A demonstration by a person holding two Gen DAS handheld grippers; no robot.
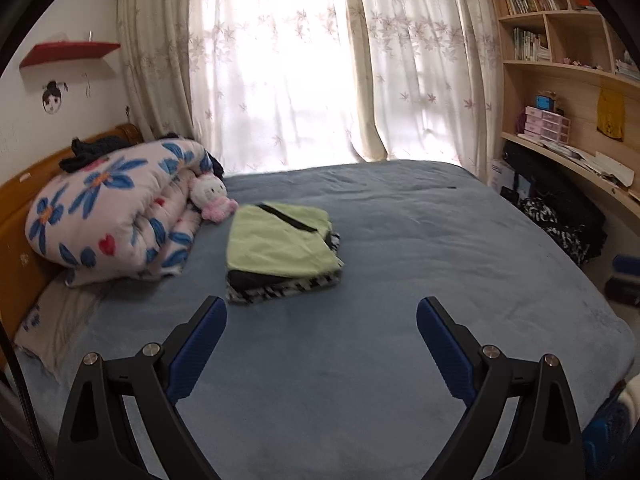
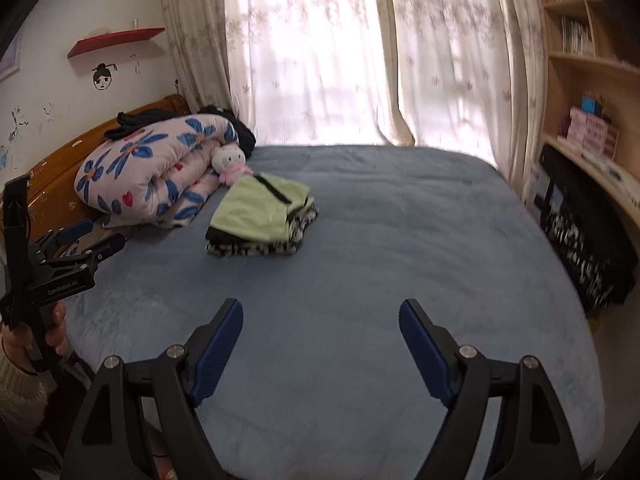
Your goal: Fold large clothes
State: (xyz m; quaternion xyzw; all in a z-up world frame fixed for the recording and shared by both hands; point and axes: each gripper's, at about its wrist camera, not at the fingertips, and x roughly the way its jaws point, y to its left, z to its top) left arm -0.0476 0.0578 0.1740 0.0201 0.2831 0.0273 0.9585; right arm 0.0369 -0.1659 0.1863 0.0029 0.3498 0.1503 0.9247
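A folded stack of clothes [image 1: 280, 248] lies on the blue bed [image 1: 400, 280], a light green garment on top of black and zebra-patterned pieces. It also shows in the right wrist view [image 2: 260, 216]. My left gripper [image 1: 322, 312] is open and empty, held above the bed in front of the stack. It shows from the side at the left edge of the right wrist view [image 2: 96, 240]. My right gripper [image 2: 322, 312] is open and empty over the bare bed [image 2: 400, 260], further from the stack.
A rolled flowered quilt [image 1: 116, 216] and a plush toy [image 1: 210, 198] lie by the wooden headboard [image 1: 24, 200]. Dark clothes [image 2: 584, 248] hang off the desk at the right. Shelves [image 1: 560, 60] and curtains [image 1: 300, 60] stand behind the bed.
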